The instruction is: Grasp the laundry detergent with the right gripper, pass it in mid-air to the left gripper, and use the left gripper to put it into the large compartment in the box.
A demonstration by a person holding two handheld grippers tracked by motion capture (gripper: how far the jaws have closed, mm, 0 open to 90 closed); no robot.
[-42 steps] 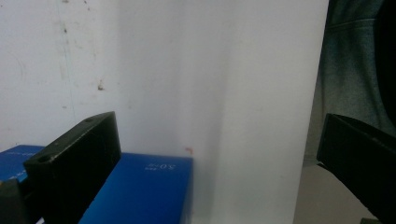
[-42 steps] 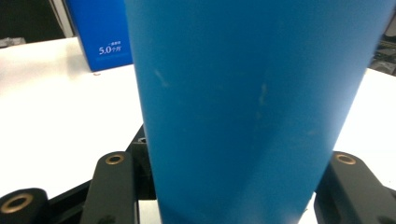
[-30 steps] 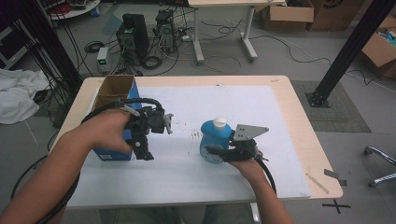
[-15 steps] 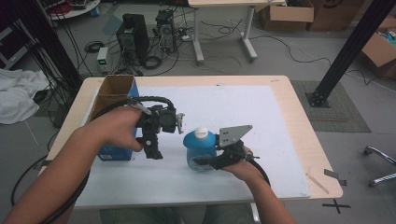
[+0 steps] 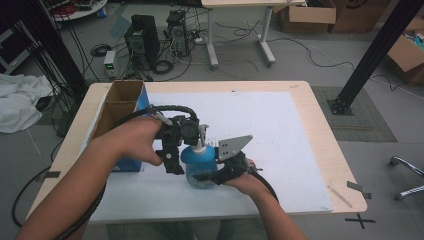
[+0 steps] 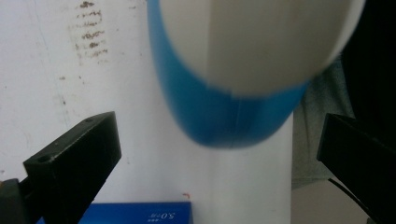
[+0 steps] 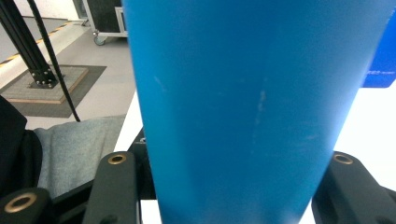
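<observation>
Your right gripper (image 5: 212, 176) has the blue bottle (image 5: 199, 167) clamped between its fingers, standing on the white surface (image 5: 280, 135) near the front edge, just right of the open cardboard box (image 5: 120, 107). Your left gripper (image 5: 192, 137) sits right above the bottle's white cap (image 6: 261, 42), fingers spread wide on either side, not touching it.

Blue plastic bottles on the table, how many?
1. The blue plastic bottle with white cap stands near the table's front edge, gripped by the right gripper. None seen elsewhere; the open cardboard box could hide more.
</observation>
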